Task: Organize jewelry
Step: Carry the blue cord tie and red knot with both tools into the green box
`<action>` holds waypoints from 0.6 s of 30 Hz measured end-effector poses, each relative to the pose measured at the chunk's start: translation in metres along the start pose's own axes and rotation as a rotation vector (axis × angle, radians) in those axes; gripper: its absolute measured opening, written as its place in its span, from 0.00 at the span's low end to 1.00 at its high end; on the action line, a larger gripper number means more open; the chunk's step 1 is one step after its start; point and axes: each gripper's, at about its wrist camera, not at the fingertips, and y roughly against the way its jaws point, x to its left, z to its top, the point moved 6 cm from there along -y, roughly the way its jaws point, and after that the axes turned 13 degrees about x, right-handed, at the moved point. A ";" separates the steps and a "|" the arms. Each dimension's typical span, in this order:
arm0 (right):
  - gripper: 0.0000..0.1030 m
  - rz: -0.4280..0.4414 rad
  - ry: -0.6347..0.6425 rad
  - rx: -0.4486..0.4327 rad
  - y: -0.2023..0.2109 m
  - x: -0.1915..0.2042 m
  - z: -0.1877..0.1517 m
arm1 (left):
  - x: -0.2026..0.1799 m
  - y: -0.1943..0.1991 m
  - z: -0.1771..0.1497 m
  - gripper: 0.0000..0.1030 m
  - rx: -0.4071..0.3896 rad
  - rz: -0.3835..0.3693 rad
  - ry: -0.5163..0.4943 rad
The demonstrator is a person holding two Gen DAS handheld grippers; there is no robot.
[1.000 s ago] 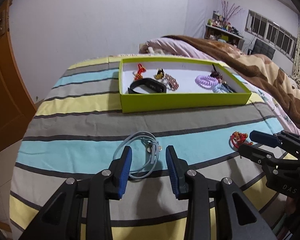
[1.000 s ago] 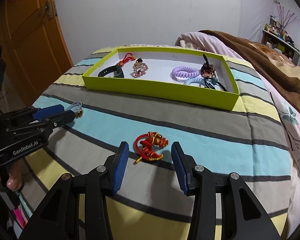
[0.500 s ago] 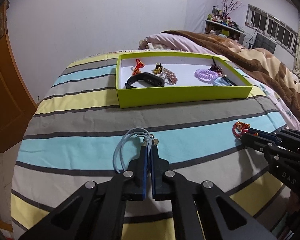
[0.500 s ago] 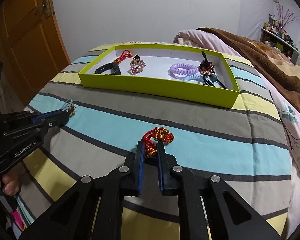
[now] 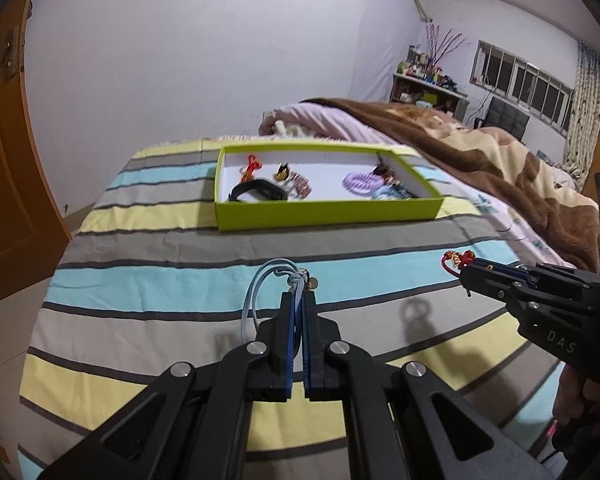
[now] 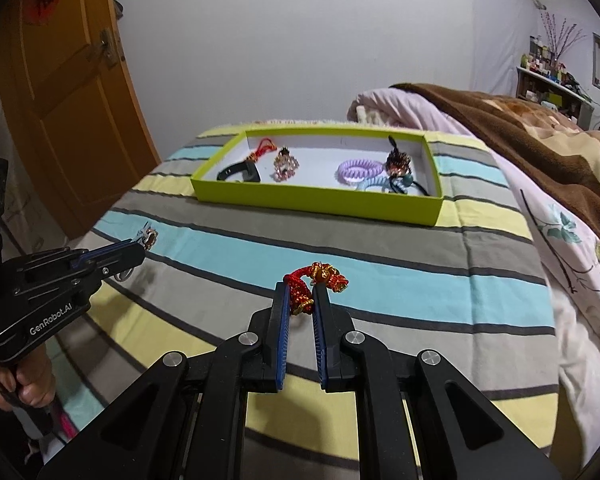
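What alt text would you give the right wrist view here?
The right gripper is shut on a red and gold knotted charm, held above a striped bedspread. Beyond lies a lime-green tray holding jewelry and hair ties; at left, the left gripper pinches a blue cord bracelet.

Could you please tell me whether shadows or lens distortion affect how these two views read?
Left wrist view: fisheye bows the orange wooden door; a ring-shaped shadow falls on the striped bedsheet. Right wrist view: black corners vignette the frame, and the green cardboard tray looks skewed.
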 end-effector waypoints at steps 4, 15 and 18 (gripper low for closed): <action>0.11 0.003 0.001 -0.032 0.018 -0.001 -0.002 | -0.009 0.018 0.004 0.03 -0.038 -0.005 -0.011; 0.11 -0.010 0.002 -0.107 0.054 -0.007 0.004 | -0.020 0.042 0.018 0.03 -0.105 0.000 0.008; 0.11 -0.017 0.013 -0.120 0.060 -0.007 0.009 | -0.022 0.046 0.022 0.03 -0.118 0.010 0.006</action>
